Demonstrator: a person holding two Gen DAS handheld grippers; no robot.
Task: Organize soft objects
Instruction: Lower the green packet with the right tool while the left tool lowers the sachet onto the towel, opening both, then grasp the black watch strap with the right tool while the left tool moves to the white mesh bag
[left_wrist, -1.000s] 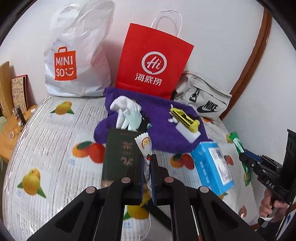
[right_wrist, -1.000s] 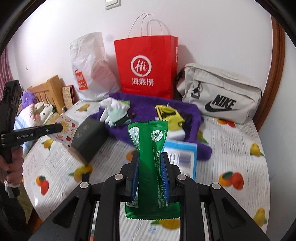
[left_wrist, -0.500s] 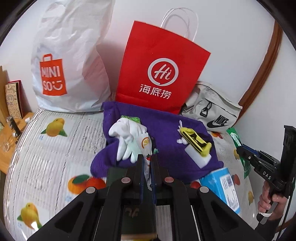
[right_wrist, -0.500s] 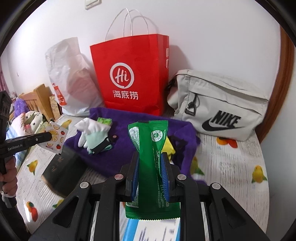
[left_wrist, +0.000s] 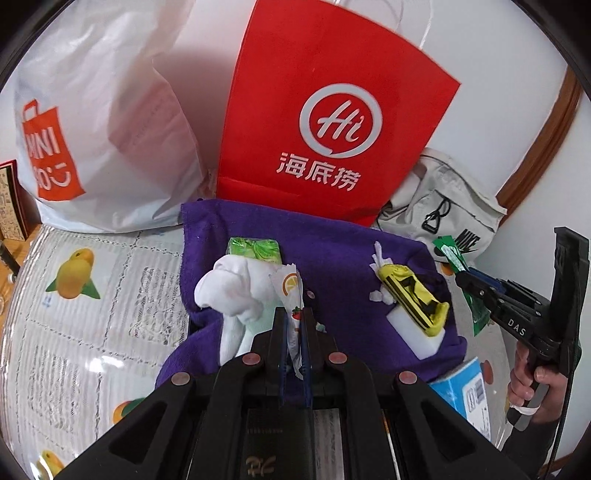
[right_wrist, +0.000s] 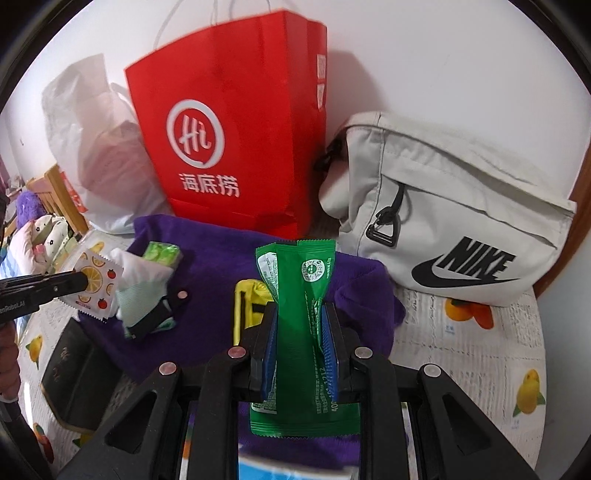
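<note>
Both grippers have neared the purple towel (left_wrist: 332, 258), left gripper (left_wrist: 294, 332) clamping fruit sachet (left_wrist: 290, 291), right gripper (right_wrist: 299, 332) green packet (right_wrist: 299, 295).

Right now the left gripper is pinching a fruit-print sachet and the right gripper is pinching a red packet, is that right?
Not quite: the right gripper is pinching a green packet, as the right wrist view shows. The left gripper does pinch the fruit-print sachet.

A towel (left_wrist: 332, 251) lies on the bed (left_wrist: 92, 314), before the paper bag (left_wrist: 332, 110); a glove (left_wrist: 236, 295) and sponge (left_wrist: 413, 332) rest on it.
</note>
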